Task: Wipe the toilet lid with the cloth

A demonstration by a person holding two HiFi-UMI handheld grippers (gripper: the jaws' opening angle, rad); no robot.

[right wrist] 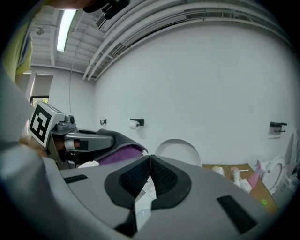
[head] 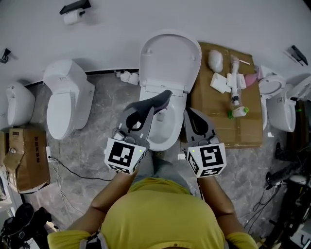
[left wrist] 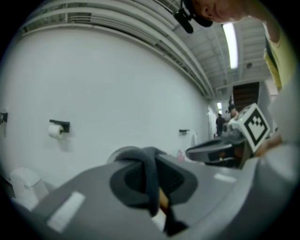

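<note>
A white toilet stands in front of me with its lid [head: 170,61] raised against the wall and the bowl [head: 163,129] open below. My left gripper [head: 164,96] hangs over the bowl's left side, shut on a dark grey cloth [head: 154,102]. In the left gripper view the cloth [left wrist: 149,180] is a folded strip pinched between the jaws. In the right gripper view the cloth [right wrist: 117,140] shows a purple underside. My right gripper [head: 188,113] sits over the bowl's right rim. Its jaws are shut [right wrist: 150,161] with nothing between them, and the lid [right wrist: 178,149] rises behind them.
Two more white toilets [head: 68,97] [head: 17,103] stand to the left, another [head: 279,103] to the right. A cardboard sheet [head: 249,127] beside the bowl carries loose fittings. A cardboard box [head: 26,155] and a cable [head: 73,170] lie at the left. A paper holder [head: 74,13] hangs on the wall.
</note>
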